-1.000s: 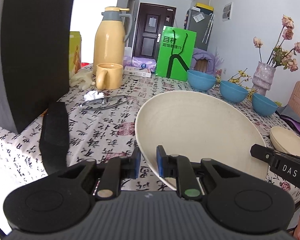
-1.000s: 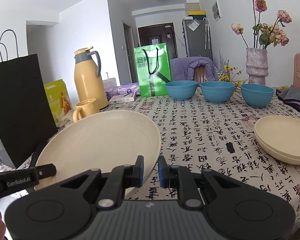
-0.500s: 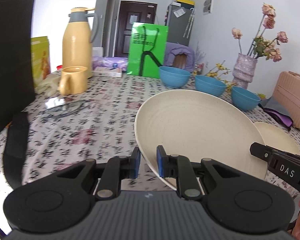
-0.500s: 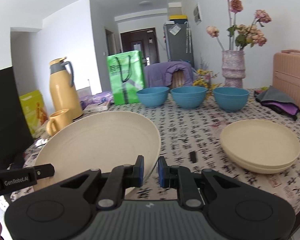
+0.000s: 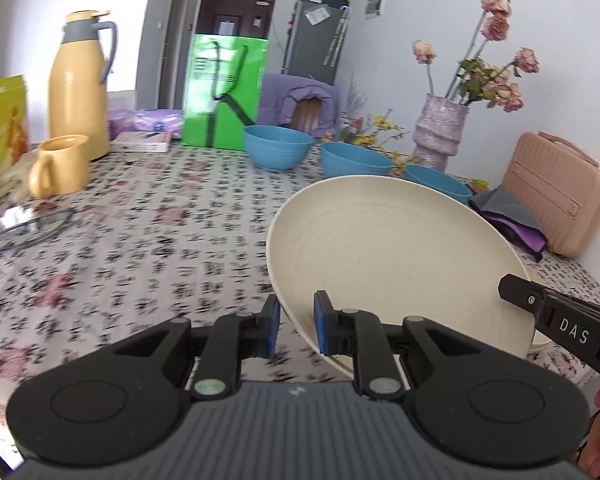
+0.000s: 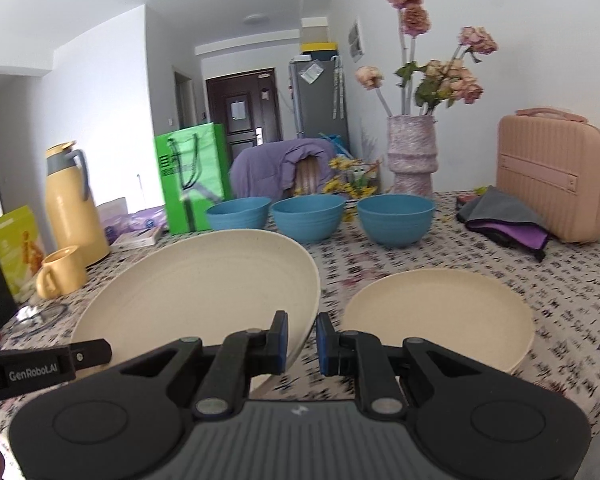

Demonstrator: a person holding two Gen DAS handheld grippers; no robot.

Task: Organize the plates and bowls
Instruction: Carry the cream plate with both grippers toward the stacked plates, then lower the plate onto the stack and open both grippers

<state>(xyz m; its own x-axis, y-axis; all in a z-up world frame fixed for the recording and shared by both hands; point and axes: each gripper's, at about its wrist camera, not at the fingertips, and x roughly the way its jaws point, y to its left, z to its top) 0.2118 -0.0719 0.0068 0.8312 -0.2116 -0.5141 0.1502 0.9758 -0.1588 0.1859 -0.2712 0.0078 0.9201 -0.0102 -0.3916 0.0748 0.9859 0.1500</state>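
A large cream plate (image 5: pixel 380 248) hangs tilted above the patterned tablecloth, held at two opposite rims. My left gripper (image 5: pixel 296 320) is shut on its left rim, and my right gripper (image 6: pixel 302 344) is shut on its right rim (image 6: pixel 204 288). In the left wrist view, one of the right gripper's fingers (image 5: pixel 556 316) shows at the plate's far edge. Just right of the held plate, a stack of cream plates (image 6: pixel 440 320) rests on the table. Three blue bowls (image 6: pixel 240 214) (image 6: pixel 308 216) (image 6: pixel 396 218) stand in a row behind.
A yellow thermos (image 5: pixel 80 84) and yellow mug (image 5: pixel 60 166) stand at the far left, with a glass lid (image 5: pixel 32 224) nearer. At the back are a green bag (image 5: pixel 224 92) and a vase of flowers (image 6: pixel 412 156). A pink case (image 6: pixel 552 176) and folded cloth (image 6: pixel 504 220) sit at the right.
Both grippers have carried the plate to the right across the table. The black bag has left the left wrist view, and the plate stack now lies closer in the right wrist view.
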